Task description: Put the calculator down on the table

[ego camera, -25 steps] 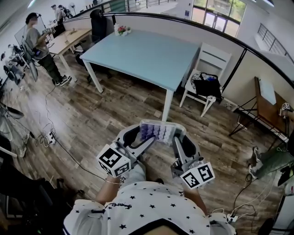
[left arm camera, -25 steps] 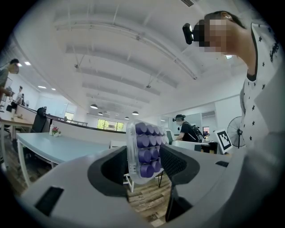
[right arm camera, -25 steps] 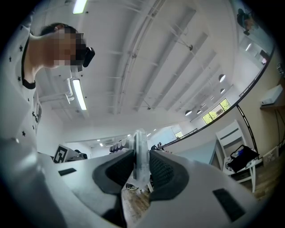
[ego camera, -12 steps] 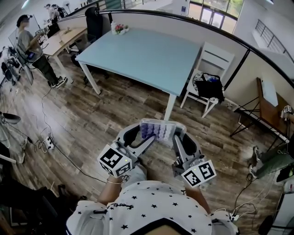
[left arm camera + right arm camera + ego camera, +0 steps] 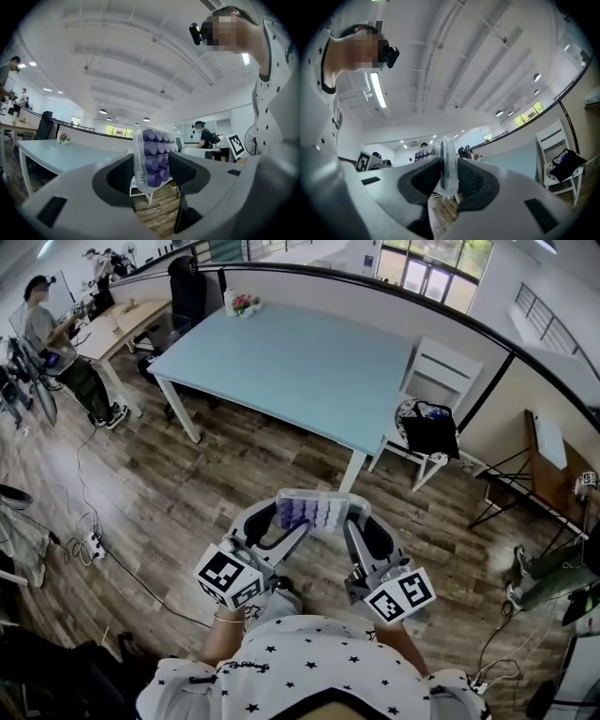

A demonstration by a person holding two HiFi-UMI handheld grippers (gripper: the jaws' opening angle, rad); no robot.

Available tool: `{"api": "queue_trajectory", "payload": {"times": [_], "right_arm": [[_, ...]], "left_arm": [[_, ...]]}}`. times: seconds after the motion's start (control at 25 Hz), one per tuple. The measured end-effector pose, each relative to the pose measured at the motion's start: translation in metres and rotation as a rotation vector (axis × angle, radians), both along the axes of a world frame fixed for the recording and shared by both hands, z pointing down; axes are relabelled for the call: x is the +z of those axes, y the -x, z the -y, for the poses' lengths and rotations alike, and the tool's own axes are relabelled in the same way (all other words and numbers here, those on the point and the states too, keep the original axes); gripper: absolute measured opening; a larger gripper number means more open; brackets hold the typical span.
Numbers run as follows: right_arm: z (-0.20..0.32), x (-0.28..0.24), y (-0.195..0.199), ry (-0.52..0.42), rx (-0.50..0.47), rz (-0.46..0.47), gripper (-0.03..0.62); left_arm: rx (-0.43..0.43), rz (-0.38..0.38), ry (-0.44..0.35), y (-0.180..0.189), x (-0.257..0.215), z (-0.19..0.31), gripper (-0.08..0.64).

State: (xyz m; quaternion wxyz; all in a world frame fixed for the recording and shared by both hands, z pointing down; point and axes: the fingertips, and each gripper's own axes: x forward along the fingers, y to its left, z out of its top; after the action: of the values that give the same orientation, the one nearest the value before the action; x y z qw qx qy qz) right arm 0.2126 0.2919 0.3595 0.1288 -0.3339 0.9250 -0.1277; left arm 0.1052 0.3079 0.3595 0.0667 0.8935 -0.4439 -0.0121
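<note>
Between left gripper (image 5: 278,521) and right gripper (image 5: 353,519), calculator (image 5: 314,512)

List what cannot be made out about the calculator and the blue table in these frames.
Calculator key print and display: too small in the head view, oblique in the left gripper view, edge-on in the right gripper view.
Calculator's ends: covered by the left gripper and right gripper, head view.
Flowers at the table's far corner: too small to tell their container, head view.

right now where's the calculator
In the head view, low centre: the calculator is held clear of the wood floor between the left tool and right tool, in front of the person and short of the light blue table.
</note>
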Motion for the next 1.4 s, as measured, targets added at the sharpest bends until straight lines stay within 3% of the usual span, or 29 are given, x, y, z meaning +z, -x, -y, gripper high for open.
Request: {"api": "queue_trajectory", "payload": {"times": [0.8, 1.12, 1.4], "right_arm": [[0.061, 0.014, 0.106, 0.021, -0.022, -0.028, 0.104], [0.076, 0.009, 0.154, 0.015, -0.074, -0.038, 0.103], [0.076, 0.016, 0.171, 0.029, -0.093, -0.055, 0.103]], "left_arm": [[-0.021, -0.009, 0.019, 0.105, 0.015, 0.058, 0.248], [-0.068, -0.006, 0.012, 0.152, 0.011, 0.068, 0.248], [-0.091, -0.028, 0.021, 0.168, 0.019, 0.066, 0.247]]}}
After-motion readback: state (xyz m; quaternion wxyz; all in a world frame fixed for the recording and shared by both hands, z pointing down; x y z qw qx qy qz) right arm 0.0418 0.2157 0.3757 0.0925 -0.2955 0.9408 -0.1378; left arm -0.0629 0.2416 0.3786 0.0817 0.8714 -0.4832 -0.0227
